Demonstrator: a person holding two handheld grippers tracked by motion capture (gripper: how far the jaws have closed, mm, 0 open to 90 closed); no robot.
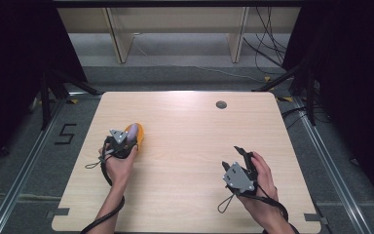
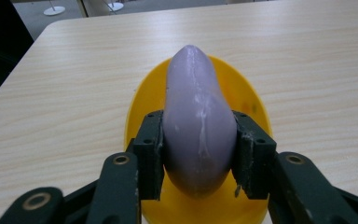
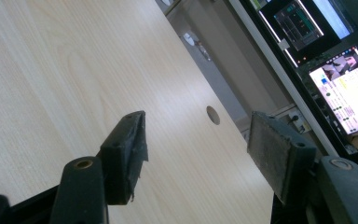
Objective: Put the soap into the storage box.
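Here, purple eggplant (image 2: 198, 126) squeezed between left gripper (image 2: 198, 154) fingers (image 2: 149, 149), over yellow dish (image 2: 247, 93)

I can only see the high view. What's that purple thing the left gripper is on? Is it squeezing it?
Observer: Yes. In the left gripper view both jaws of the left gripper press the sides of a smooth purple eggplant-shaped toy.
Operator: And the orange bit under it?
Observer: That is a yellow dish; the toy's far tip reaches nearly to its far rim.
Operator: Is the other gripper holding something too?
Observer: No. In the right gripper view the right gripper has its jaws wide apart with nothing between them, tilted above the bare wooden table.
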